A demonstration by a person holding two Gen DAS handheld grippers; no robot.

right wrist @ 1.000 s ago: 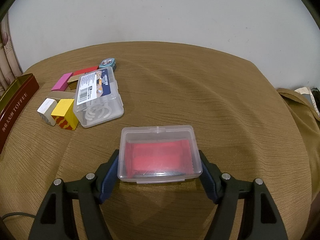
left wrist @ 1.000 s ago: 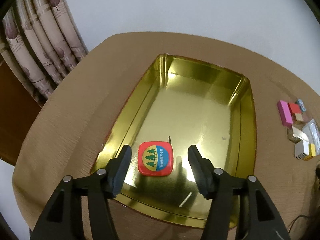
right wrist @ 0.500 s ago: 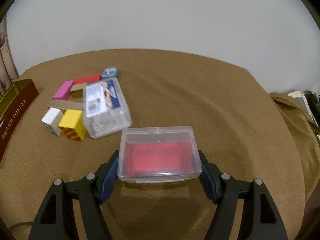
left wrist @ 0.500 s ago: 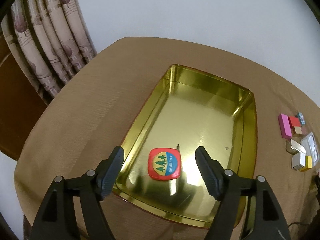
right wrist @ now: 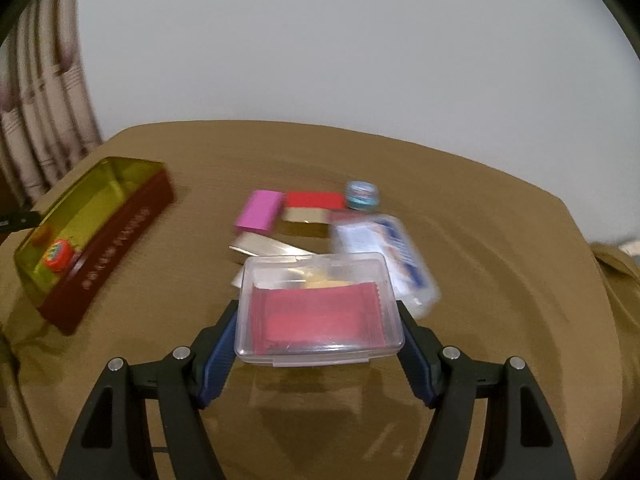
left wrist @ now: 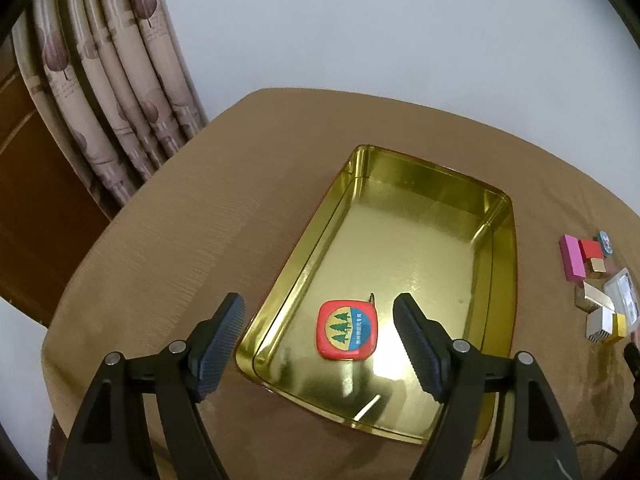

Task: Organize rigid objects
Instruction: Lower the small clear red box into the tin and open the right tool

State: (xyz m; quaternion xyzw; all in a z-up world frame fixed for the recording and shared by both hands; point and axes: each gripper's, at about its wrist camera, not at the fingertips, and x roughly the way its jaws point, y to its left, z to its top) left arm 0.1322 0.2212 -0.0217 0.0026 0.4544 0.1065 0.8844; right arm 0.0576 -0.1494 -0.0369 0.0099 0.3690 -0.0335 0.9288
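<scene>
A gold tin (left wrist: 496, 248) lies open on the brown table; it shows at the left in the right wrist view (right wrist: 116, 216). A red square tape measure (left wrist: 347, 330) lies in its near end, also seen in the right wrist view (right wrist: 58, 255). My left gripper (left wrist: 320, 340) is open and empty, raised above the tin's near edge. My right gripper (right wrist: 318, 344) is shut on a clear plastic box (right wrist: 318, 308) with a red packet inside, held above the table.
Loose items lie right of the tin: a pink block (right wrist: 260, 210), a red block (right wrist: 315, 200), a gold block (right wrist: 306, 215), a small blue round tin (right wrist: 362, 195), a clear labelled case (right wrist: 384, 252). Curtains (left wrist: 100, 92) hang far left.
My left gripper has lifted and drawn back from the tape measure in the tin. My right gripper has risen and swung left with the clear box, bringing the tin into view.
</scene>
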